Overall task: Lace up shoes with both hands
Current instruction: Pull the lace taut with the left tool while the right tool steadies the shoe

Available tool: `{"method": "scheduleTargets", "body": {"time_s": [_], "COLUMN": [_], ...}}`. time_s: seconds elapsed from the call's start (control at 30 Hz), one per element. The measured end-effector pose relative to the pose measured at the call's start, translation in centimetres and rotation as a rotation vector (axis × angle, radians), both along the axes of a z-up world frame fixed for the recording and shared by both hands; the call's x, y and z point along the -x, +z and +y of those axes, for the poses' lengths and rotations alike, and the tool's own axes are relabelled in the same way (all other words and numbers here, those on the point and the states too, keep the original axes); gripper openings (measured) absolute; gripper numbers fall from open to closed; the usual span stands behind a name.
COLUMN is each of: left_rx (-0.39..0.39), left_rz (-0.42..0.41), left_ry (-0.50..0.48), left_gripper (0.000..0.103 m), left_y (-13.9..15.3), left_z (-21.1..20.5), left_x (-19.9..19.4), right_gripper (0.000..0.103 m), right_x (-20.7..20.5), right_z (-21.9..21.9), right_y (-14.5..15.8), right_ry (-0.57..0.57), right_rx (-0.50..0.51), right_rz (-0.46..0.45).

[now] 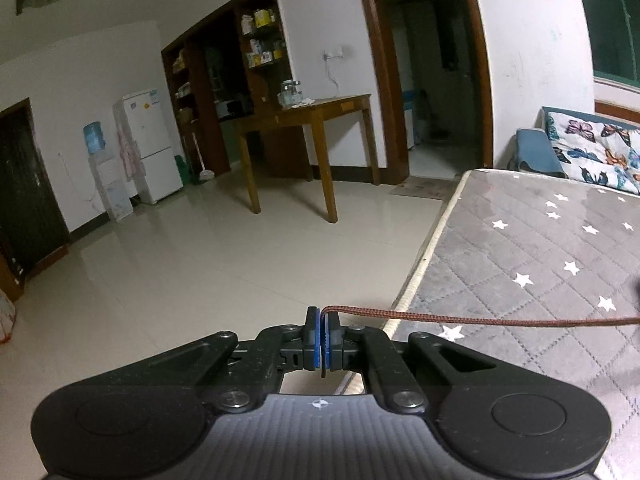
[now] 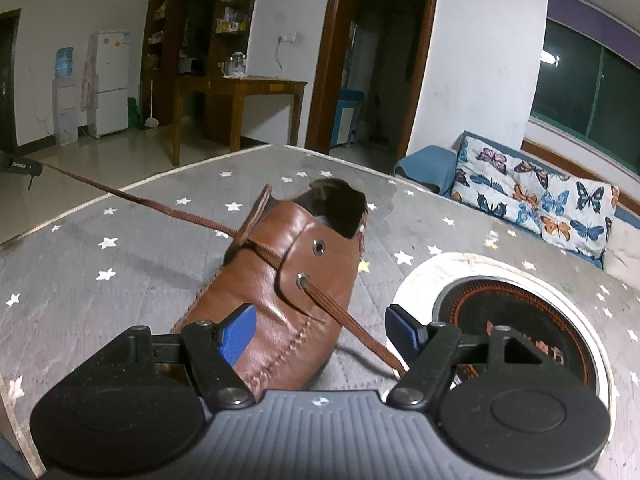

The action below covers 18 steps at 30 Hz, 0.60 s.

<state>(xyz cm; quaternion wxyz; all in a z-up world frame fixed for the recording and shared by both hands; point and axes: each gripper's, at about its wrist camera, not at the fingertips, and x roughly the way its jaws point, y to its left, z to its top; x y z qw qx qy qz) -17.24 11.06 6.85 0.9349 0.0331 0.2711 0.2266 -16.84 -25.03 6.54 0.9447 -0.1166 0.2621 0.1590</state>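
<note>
A brown leather shoe (image 2: 280,280) lies on the grey starred mattress (image 2: 100,280), toe toward the right wrist camera. A brown lace (image 2: 332,312) runs out of its lower eyelet (image 2: 303,279) toward the right finger of my right gripper (image 2: 320,330), which stands open over the shoe's toe with nothing pinched. The lace's other end (image 2: 132,198) stretches taut to the left, where my left gripper (image 2: 20,168) shows at the frame edge. In the left wrist view my left gripper (image 1: 323,334) is shut on the lace (image 1: 480,320), beyond the mattress edge (image 1: 420,264).
A round white and black induction cooker (image 2: 520,320) is set in the mattress right of the shoe. A butterfly-print cushion (image 2: 540,204) lies behind. Tiled floor (image 1: 200,260), a wooden table (image 1: 312,120), a fridge and a water dispenser stand to the left.
</note>
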Motion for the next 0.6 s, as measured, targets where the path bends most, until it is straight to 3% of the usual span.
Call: {"method": "scheduleTargets", "body": {"time_s": [0.33, 0.6], "left_rx": [-0.065, -0.127], "left_rz": [0.011, 0.020], "left_ry": [-0.110, -0.211], "left_gripper": [0.003, 0.006], "left_y": [-0.3, -1.5], "left_z": [-2.6, -5.4], "left_x": [0.0, -0.8], "right_gripper": [0.071, 0.067], "right_x": [0.4, 3.6], "right_z": [-2.6, -7.3], "right_y": [0.1, -1.0], "right_ry": [-0.032, -0.158], "right_rx": [-0.064, -0.054], "right_rz": [0.087, 0.172]}}
